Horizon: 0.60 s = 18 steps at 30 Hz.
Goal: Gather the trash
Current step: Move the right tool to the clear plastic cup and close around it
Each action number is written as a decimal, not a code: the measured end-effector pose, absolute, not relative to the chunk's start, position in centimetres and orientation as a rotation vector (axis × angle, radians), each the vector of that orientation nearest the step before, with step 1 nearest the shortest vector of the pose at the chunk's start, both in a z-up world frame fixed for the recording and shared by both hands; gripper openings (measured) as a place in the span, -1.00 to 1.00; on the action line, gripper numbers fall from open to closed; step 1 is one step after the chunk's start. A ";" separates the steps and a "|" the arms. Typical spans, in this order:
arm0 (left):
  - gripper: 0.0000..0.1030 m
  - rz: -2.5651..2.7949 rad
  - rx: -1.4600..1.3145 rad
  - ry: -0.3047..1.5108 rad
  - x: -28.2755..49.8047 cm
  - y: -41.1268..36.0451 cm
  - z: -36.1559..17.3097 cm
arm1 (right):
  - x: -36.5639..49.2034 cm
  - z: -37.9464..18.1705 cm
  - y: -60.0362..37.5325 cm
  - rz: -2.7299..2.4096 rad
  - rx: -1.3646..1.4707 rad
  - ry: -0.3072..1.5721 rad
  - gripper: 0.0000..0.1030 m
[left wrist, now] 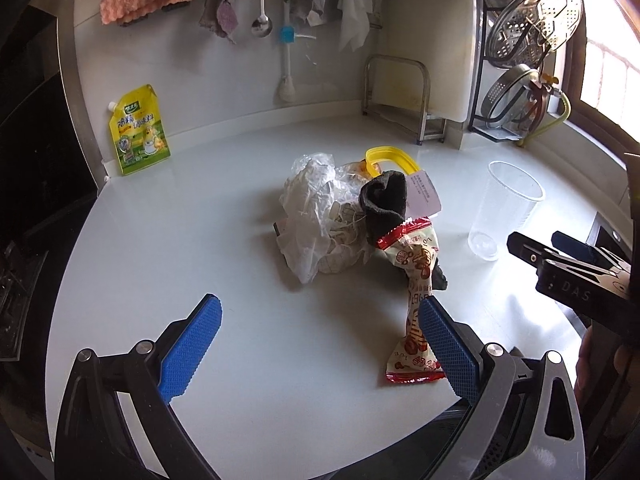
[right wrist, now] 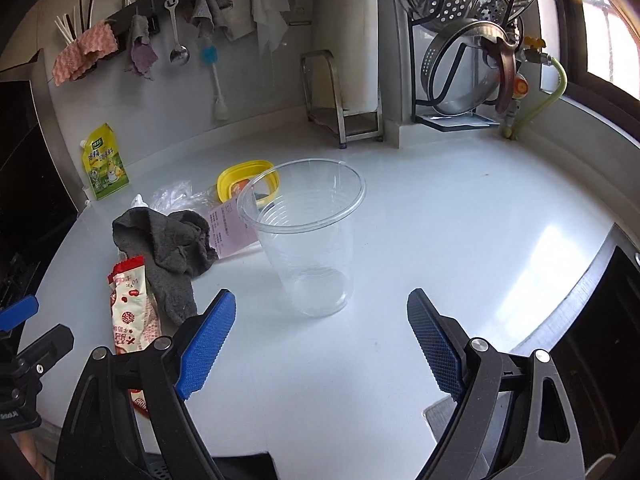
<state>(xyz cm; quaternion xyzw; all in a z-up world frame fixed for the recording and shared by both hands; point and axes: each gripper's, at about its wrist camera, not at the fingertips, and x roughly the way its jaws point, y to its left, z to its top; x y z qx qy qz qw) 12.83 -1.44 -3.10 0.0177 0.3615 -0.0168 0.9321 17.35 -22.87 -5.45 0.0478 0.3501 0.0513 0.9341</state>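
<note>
A pile of trash lies mid-counter: a crumpled white plastic bag (left wrist: 310,208), a dark grey sock (left wrist: 384,204), a pink receipt (left wrist: 428,198), a yellow lid (left wrist: 394,156) and a red-and-white snack wrapper (left wrist: 418,292). A clear plastic cup (left wrist: 500,210) stands upright to the right of the pile. My left gripper (left wrist: 320,344) is open and empty, its right finger beside the wrapper's lower end. My right gripper (right wrist: 320,340) is open and empty, just in front of the cup (right wrist: 308,240). The right wrist view also shows the sock (right wrist: 168,248), wrapper (right wrist: 132,312) and lid (right wrist: 248,180).
A yellow-green seasoning pouch (left wrist: 138,130) leans on the back wall. Cloths, a spoon and a brush hang on a rail (left wrist: 260,4). A metal stand (left wrist: 400,96) and a rack with steel steamers (left wrist: 528,40) are at the back right. A dark stove edge (right wrist: 600,312) lies right.
</note>
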 end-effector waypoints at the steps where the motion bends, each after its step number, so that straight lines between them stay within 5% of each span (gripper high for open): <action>1: 0.88 -0.034 0.032 0.742 12.9 -1.5 -3.4 | 17.7 -5.6 -22.7 0.105 0.086 0.713 0.63; 18: 0.88 -0.036 -0.019 0.775 14.5 -2.8 -6.1 | 22.3 -6.4 -22.7 0.080 0.116 0.732 0.58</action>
